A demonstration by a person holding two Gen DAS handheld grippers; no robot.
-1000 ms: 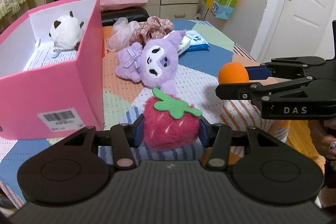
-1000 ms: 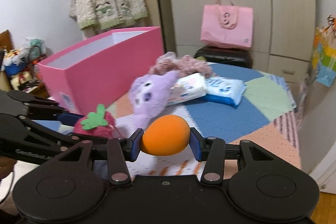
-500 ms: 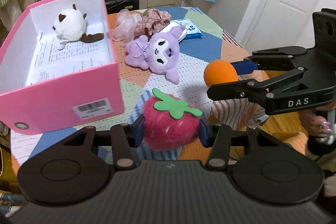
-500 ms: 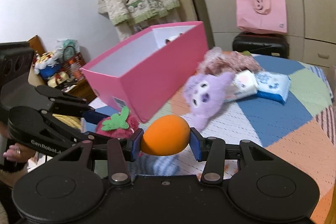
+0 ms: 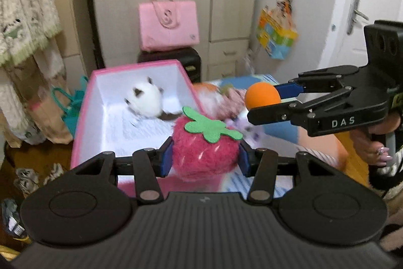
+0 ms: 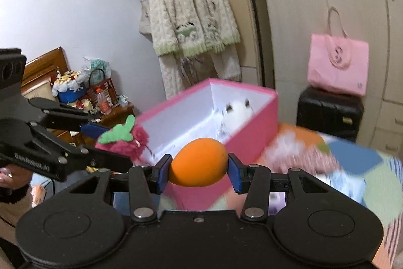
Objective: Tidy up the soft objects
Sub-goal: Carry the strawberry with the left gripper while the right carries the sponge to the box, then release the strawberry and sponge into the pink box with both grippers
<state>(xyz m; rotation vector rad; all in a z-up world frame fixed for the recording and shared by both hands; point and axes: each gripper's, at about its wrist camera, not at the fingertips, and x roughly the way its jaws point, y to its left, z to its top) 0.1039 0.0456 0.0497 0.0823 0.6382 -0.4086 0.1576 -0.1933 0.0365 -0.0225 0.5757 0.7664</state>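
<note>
Left gripper (image 5: 205, 158) clamps strawberry (image 5: 205, 149) between blue pads, held raised at near edge of box (image 5: 83, 117), likely for drop inside. Right gripper (image 6: 199, 169) pinches orange ball (image 6: 198, 161) same way, level with box rim, just right of strawberry. Both toys squeezed at middle, grip looks secure. White plush (image 5: 146, 98) already in box, far end. Remaining soft items on quilt (image 6: 352, 160) right of box, blurred. Judgement: carry phase; release over open box floor next, avoid landing on rim.

Readable text on the two grippers

"DAS" stands in white letters on the side of the right gripper (image 5: 263, 99); the left gripper (image 6: 114, 134) carries a blurred word, apparently "GenRobot.AI".
</note>
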